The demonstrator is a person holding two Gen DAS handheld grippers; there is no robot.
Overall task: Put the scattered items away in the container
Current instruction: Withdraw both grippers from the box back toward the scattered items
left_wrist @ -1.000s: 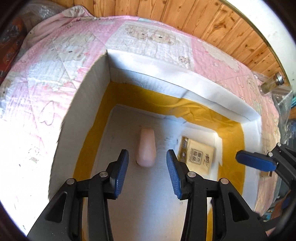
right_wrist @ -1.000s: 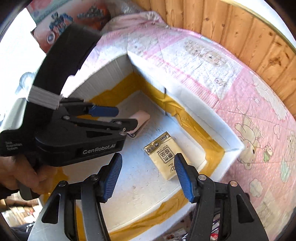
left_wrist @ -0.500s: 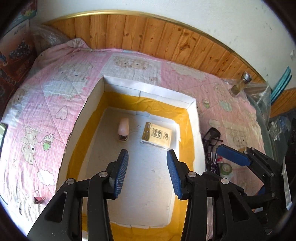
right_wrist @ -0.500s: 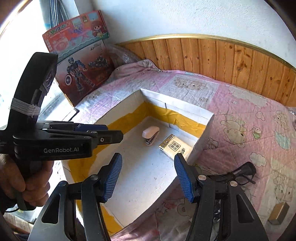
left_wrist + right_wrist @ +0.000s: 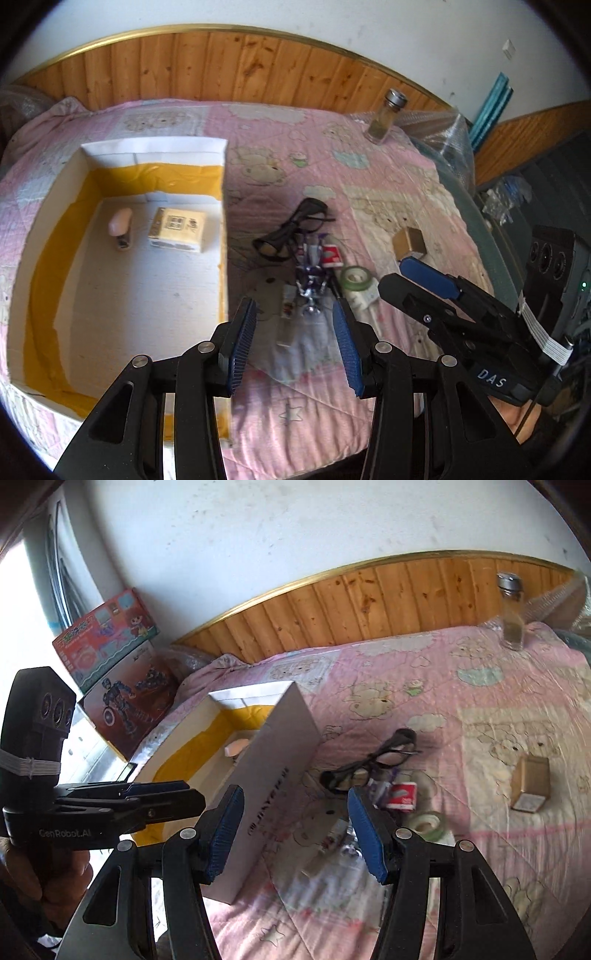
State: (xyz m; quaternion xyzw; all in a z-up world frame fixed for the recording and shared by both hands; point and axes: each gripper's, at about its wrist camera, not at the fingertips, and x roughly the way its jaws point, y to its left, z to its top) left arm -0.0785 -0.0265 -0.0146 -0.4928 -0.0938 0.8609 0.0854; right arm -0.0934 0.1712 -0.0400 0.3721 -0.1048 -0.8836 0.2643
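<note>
A white box with yellow tape inside [image 5: 221,184] [image 5: 280,746] lies on the pink quilt; it holds a pink stapler [image 5: 121,226] and a tan packet [image 5: 178,228]. Right of it lie black glasses [image 5: 291,229] [image 5: 373,764], a red-and-white wrapper [image 5: 331,255] [image 5: 402,795], a green tape roll [image 5: 355,277] [image 5: 428,825], a shiny purple-and-silver item [image 5: 312,288] and a small brown box [image 5: 409,242] [image 5: 530,784]. My left gripper [image 5: 295,345] is open and empty above the clutter. My right gripper [image 5: 295,834] is open and empty, near the box's right wall.
A glass bottle with a metal cap [image 5: 386,116] [image 5: 511,613] stands at the quilt's far right. Toy boxes [image 5: 114,686] lean against the wall at left. Wooden panelling [image 5: 258,70] runs behind the bed. Bubble wrap [image 5: 443,136] lies at the right edge.
Both grippers have pulled up and back out of the box and swung right, so the scattered items on the quilt now lie ahead of them. Both stay open and empty.
</note>
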